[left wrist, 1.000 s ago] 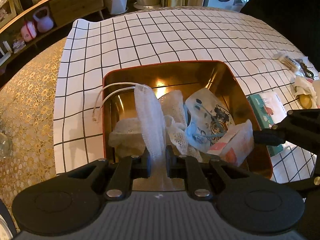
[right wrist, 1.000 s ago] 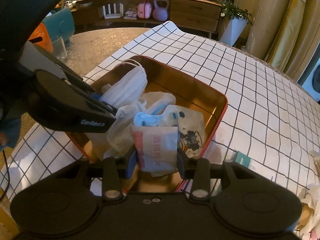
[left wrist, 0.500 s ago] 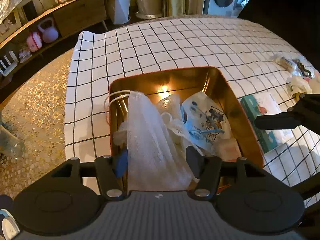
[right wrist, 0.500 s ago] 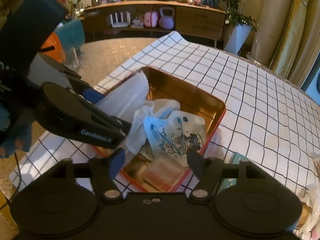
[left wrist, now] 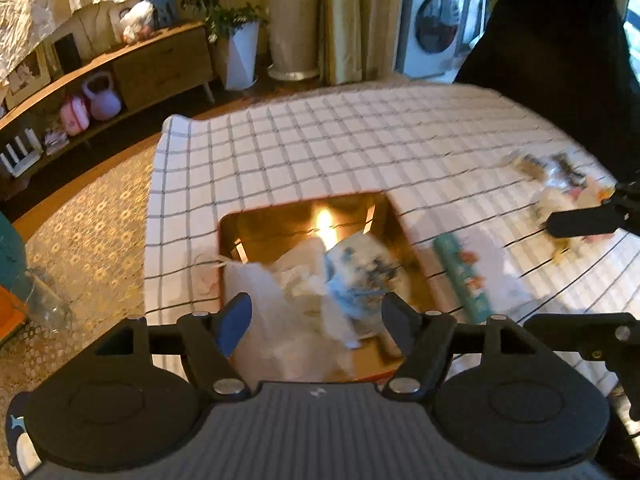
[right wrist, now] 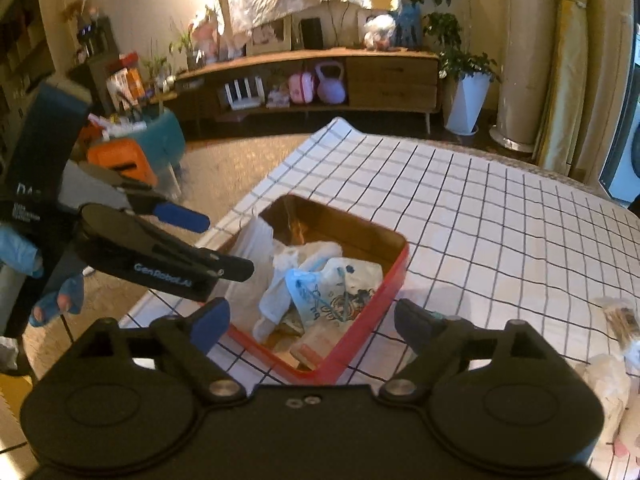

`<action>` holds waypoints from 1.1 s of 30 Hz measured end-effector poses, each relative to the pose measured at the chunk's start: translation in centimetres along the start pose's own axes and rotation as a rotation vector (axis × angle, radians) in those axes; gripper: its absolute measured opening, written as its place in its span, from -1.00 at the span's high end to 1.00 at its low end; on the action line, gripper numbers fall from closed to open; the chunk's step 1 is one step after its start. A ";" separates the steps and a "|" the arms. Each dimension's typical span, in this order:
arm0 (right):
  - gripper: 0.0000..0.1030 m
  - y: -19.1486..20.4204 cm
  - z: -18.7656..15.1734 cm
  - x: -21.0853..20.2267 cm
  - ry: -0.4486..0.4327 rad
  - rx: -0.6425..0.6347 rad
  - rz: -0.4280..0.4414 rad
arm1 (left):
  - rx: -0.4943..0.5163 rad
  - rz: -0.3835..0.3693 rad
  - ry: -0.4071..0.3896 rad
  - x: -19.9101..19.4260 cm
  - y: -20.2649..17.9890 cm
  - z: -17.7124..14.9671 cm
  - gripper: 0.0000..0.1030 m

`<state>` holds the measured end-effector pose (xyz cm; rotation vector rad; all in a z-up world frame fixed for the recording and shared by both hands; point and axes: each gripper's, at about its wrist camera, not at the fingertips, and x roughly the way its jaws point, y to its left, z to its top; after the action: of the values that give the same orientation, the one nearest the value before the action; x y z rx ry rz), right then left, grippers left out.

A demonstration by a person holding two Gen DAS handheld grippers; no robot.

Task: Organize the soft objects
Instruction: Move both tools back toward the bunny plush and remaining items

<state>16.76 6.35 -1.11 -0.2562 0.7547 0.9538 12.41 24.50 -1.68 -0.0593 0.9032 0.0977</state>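
Observation:
A red tin with a gold inside [right wrist: 394, 258] [left wrist: 394, 216] sits on the checked tablecloth [right wrist: 480, 216]. It holds a white face mask [left wrist: 260, 300] [right wrist: 254, 240], white gauzy cloths [right wrist: 312, 256], a printed cartoon pouch [right wrist: 344, 292] [left wrist: 368, 264] and a pink tissue pack [right wrist: 316, 340]. My left gripper [left wrist: 316, 320] is open and empty, raised above the tin's near edge; it also shows in the right wrist view [right wrist: 224, 244]. My right gripper [right wrist: 312, 320] is open and empty, above the tin's near corner.
A teal tissue box [left wrist: 464, 276] lies right of the tin. Wrappers and soft bits [left wrist: 560, 184] [right wrist: 616, 344] lie at the table's right. A sideboard with kettlebells [right wrist: 332, 84] and a stool [right wrist: 160, 132] stand on the floor beyond.
Both grippers have opened: the left let go of the face mask, the right let go of the tissue pack, both now in the tin. Both grippers then rose and drew back.

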 end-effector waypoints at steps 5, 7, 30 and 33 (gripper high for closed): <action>-0.78 -1.6 -0.5 -3.1 -0.033 0.045 0.008 | 0.002 -0.063 -0.044 -2.0 -2.6 0.8 -0.59; -0.78 -2.5 -0.7 -4.2 -0.044 0.066 -0.002 | 0.018 -0.088 -0.061 -2.6 -4.1 1.0 -0.59; -0.91 -19.2 -4.3 -14.6 -0.142 0.320 -0.267 | 0.097 -0.330 -0.122 0.7 -19.4 4.1 -0.91; -0.92 -22.1 -4.8 -14.7 -0.132 0.348 -0.314 | 0.101 -0.349 -0.094 2.3 -20.9 4.4 -0.90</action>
<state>27.24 -18.18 2.81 -0.0043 0.7197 0.5253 19.53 4.28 -0.56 -0.1162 0.7913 -0.2681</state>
